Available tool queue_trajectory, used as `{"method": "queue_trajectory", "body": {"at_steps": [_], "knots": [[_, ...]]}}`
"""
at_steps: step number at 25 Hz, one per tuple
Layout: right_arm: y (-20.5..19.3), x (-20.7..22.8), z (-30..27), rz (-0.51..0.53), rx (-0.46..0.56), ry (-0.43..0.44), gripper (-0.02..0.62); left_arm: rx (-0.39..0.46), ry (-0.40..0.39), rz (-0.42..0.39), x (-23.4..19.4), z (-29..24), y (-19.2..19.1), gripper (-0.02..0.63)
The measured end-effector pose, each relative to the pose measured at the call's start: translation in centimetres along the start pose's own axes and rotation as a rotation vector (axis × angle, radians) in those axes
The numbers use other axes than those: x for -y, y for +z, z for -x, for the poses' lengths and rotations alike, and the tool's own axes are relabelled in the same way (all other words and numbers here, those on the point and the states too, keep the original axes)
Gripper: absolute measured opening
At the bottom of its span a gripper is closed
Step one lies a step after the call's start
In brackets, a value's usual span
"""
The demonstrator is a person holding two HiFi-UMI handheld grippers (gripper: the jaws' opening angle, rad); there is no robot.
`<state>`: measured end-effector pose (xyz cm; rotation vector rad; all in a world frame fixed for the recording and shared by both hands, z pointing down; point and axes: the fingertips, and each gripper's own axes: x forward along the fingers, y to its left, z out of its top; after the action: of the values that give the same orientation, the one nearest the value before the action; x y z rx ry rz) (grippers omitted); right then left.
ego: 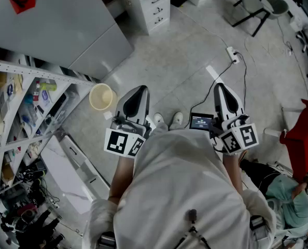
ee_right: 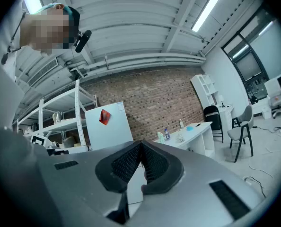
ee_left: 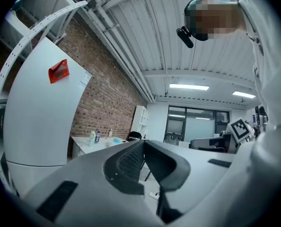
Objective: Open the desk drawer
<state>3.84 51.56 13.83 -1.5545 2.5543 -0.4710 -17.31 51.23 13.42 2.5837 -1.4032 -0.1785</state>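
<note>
Head view: my grey-and-black left tongs [ego: 140, 90] and right tongs [ego: 220, 87] hang level over the grey concrete floor [ego: 195, 56], well apart from the white three-drawer desk cabinet [ego: 157, 5], whose drawers look shut. Left gripper view: tongs clenched, empty. Right gripper view: likewise clenched on nothing. I judge the task unstarted; approach, grasp and pull remain.

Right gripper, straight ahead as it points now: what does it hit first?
Nothing close. The shut right gripper points level; far along that line is the near end of the desk, beside the white cabinet, brick wall behind. Depth unclear.
</note>
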Motion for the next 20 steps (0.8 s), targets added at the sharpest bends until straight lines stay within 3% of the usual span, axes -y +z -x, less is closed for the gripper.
{"method": "queue_trajectory", "body": {"at_steps": [20], "knots": [[-0.2, 2.4, -0.6, 0.013, -0.017, 0.010, 0.026, -0.019, -0.026, 0.000, 1.4, -2.7, -0.6, 0.008]]}}
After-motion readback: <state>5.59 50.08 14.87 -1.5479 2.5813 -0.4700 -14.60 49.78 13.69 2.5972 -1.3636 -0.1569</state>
